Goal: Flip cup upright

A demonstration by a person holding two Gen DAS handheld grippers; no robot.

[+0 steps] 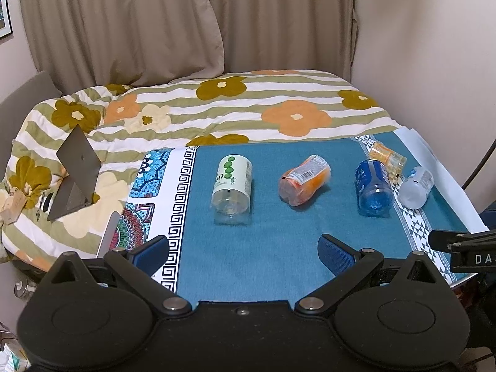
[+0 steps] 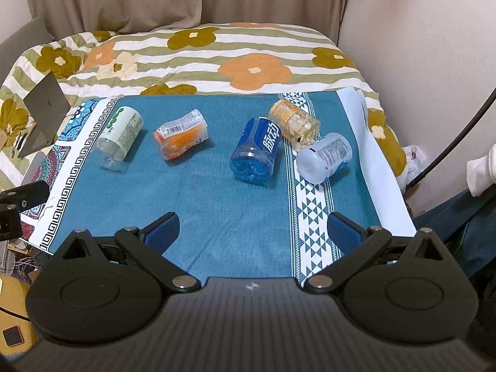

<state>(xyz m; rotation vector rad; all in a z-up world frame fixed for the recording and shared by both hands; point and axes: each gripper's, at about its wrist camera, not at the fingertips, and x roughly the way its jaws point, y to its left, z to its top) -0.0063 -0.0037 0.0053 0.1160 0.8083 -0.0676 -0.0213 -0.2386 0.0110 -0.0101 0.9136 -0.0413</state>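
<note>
Left gripper (image 1: 243, 252) and right gripper (image 2: 252, 228) both gape empty over the teal tablecloth (image 2: 217, 192); five cut plastic bottle-cups lie toppled; the frosted white cup (image 2: 324, 158) shows its label only in the right view.

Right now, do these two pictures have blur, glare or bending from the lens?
Left wrist view: sharp, even soft light; the teal cloth edges bow from the fisheye, corners are dark. Right wrist view: also sharp; faint shadows beside the blue cup, no strong glare, the wall line curves.
</note>
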